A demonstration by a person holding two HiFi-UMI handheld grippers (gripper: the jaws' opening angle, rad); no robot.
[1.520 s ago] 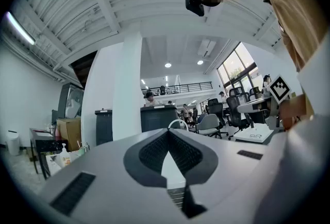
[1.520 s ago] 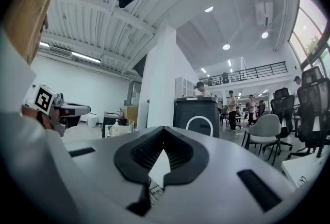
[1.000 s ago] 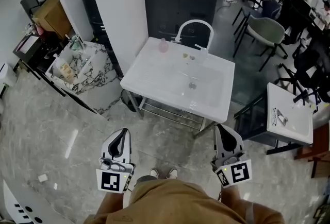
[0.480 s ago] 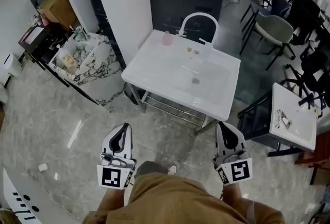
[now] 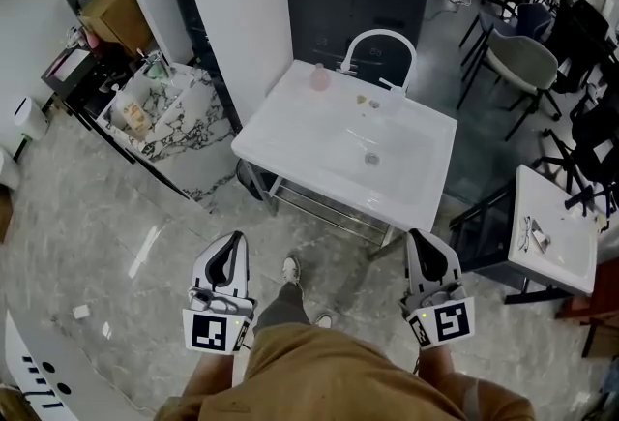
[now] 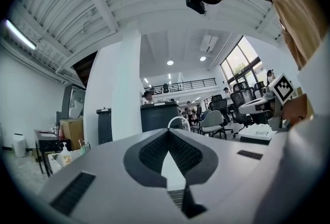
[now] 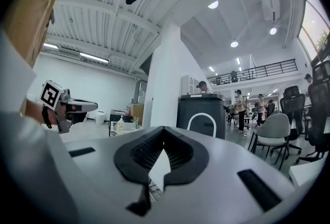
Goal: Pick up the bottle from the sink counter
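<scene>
The small pink bottle (image 5: 318, 76) stands upright at the far left corner of the sink surface (image 5: 286, 131), well ahead of both grippers. The left gripper (image 5: 230, 250) looks slightly nearer than the right gripper (image 5: 424, 242). Both jaws are closed and empty.

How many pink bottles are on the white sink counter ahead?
1: the pink bottle stands at the back left corner of the sink counter, left of the faucet. Small items nearby are unclear.
</scene>
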